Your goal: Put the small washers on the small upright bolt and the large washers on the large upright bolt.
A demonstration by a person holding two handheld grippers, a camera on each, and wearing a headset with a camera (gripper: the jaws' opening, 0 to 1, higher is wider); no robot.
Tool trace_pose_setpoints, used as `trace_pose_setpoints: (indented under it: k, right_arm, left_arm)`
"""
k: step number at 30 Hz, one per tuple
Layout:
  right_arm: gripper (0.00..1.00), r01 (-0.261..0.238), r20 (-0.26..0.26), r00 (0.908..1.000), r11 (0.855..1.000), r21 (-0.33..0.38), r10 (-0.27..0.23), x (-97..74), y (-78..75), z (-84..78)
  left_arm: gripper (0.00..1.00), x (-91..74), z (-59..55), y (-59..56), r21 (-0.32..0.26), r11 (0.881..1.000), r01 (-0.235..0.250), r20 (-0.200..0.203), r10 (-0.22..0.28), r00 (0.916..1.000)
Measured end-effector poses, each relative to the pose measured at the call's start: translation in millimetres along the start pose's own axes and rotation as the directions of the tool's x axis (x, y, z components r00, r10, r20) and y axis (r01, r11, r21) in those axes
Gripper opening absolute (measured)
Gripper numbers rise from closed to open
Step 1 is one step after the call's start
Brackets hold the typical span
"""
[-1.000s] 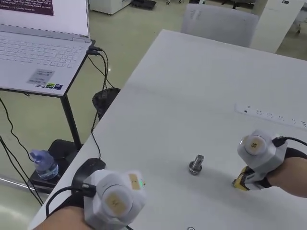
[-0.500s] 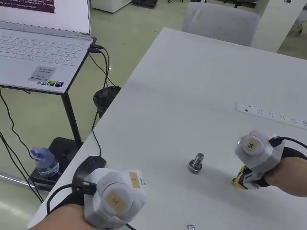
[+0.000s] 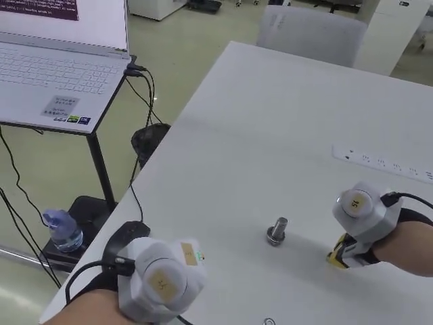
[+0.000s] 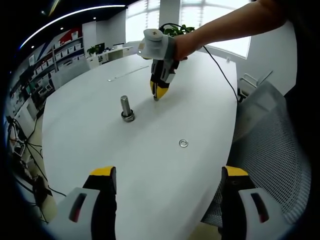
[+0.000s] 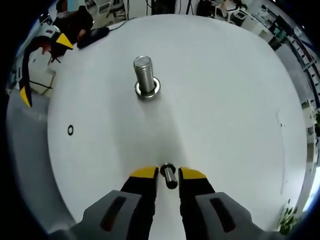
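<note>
**Large bolt** (image 5: 144, 70): upright on the white table (image 3: 284, 115), between my two tongs. A metal ring sits round its foot. I cannot tell whether that is a washer or the bolt's own head.

**Small bolt** (image 5: 170, 178): on the table, right between the tips of my right tongs (image 5: 169, 172). These are drawn in narrow, one jaw on each side of it. Whether they press it I cannot tell.

**Loose washer** (image 4: 183, 144): one, flat on the table, nearer my edge and apart from both bolts.

**Left tongs** (image 4: 168, 172): spread wide, holding nothing, at the table's near edge.

**Surroundings:**
- Power strip (image 3: 382, 162) lies on the table at the far right.
- Grey chair (image 3: 308, 30) stands beyond the far end.
- Laptop (image 3: 54, 64) sits on a stand to the left.
- Water bottle (image 3: 62, 230) is by the stand's foot.
</note>
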State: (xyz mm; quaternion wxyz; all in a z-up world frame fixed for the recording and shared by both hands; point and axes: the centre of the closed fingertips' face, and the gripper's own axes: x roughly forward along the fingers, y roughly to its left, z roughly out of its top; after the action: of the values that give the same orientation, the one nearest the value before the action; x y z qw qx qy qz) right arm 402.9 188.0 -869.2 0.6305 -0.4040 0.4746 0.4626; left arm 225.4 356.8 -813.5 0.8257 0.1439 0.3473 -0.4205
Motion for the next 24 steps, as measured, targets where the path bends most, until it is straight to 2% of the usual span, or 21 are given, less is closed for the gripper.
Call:
trace_pose_setpoints:
  k: [5, 9, 10, 16, 24]
  right_arm:
    - [0.28, -0.004, 0.015, 0.9999, 1.0, -0.008, 0.004, -4.7, -2.1, 2.9]
    - [0.29, -0.009, 0.017, 0.9998, 1.0, -0.023, 0.01, -10.2, -1.5, 3.7]
    - [0.29, -0.027, 0.035, 0.999, 0.999, -0.033, 0.028, -11.3, 1.6, 7.3]
    - [0.3, -0.022, 0.04, 0.9989, 0.998, -0.054, 0.024, -16.2, 1.2, 14.6]
    - [0.3, -0.012, 0.059, 0.9981, 0.993, -0.116, 0.019, -25.8, 13.6, 28.7]
  left_arm:
    - [0.87, 0.3, 0.6, -1.5, 0.008, 1.0, 0.002, -0.002, -0.002, 1.0]
    - [0.87, -1.2, 1.1, -0.9, 0.007, 1.0, -0.001, 0.0, 0.001, 1.0]
    - [0.87, -1.4, 1.4, -0.7, 0.007, 1.0, -0.002, 0.0, 0.002, 1.0]
    - [0.87, -2.7, 8.0, -1.4, 0.021, 1.0, -0.002, 0.003, 0.001, 1.0]
    - [0.87, -4.3, 10.0, -0.6, 0.033, 0.999, -0.003, 0.002, 0.003, 1.0]
